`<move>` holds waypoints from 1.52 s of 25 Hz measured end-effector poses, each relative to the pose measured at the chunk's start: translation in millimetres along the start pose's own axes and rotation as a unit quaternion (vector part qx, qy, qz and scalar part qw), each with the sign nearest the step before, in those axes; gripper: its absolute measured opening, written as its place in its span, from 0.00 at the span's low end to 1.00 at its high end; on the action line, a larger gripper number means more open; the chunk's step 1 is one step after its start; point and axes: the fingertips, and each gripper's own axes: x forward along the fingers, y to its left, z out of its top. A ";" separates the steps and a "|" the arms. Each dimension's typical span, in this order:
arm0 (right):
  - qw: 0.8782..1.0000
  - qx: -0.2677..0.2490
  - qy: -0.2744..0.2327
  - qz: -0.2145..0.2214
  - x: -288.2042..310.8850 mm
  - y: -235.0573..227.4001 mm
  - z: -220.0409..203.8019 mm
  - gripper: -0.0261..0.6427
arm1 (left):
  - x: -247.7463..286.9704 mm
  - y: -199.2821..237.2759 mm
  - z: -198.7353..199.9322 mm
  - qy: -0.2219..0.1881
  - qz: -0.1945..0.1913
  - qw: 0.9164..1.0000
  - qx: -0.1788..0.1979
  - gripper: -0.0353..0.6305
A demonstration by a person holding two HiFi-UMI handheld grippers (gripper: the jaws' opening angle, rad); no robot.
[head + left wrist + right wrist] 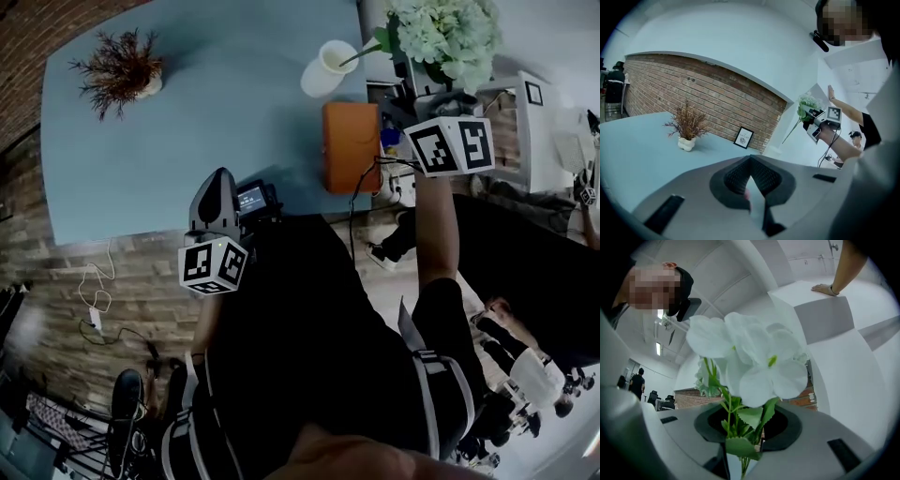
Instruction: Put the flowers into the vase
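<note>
A bunch of white flowers (445, 36) with green stems is held up at the table's far right, with my right gripper (439, 94) shut on the stems. In the right gripper view the stems (740, 460) pass between the jaws and the blooms (754, 357) fill the middle. A white vase (328, 67) stands on the blue table (234, 103). One long stem (361, 53) slants toward its mouth, and I cannot tell whether it is inside. My left gripper (220, 180) hovers at the table's near edge, jaw tips together (750, 161), holding nothing.
An orange notebook (352, 145) lies near the vase. A dried plant in a small pot (122, 67) stands at the far left of the table, and a framed picture (744, 137) leans on the brick wall. Another person's arm (839, 268) rests on a white counter.
</note>
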 end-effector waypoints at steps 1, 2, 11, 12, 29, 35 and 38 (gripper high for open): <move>1.000 -0.005 -0.003 0.000 4.5 -2.5 -4.8 0.28 | -0.8 1.1 0.1 -0.001 0.003 1.000 0.000 0.11; 1.000 -0.009 -0.004 -0.002 8.7 -5.0 -12.7 0.28 | -1.8 2.4 0.5 -0.002 0.006 1.000 0.001 0.11; 0.996 -0.042 0.069 -0.032 24.6 -16.2 -130.8 0.28 | -14.7 24.6 4.4 -0.002 0.042 0.999 0.003 0.11; 0.996 -0.043 0.077 -0.035 24.1 -17.1 -140.9 0.28 | -16.2 27.2 4.8 -0.003 0.046 0.999 0.002 0.11; 0.975 -0.112 0.171 -0.083 12.7 -21.8 -223.6 0.28 | -22.0 47.6 6.4 -0.001 0.054 0.999 -0.002 0.11; 0.971 -0.106 0.196 -0.084 9.4 -21.2 -234.1 0.28 | -21.9 50.1 9.5 -0.001 0.050 0.999 -0.001 0.11; 0.969 -0.099 0.209 -0.085 8.1 -22.4 -238.6 0.28 | -21.0 49.7 10.1 -0.001 0.046 0.999 0.001 0.11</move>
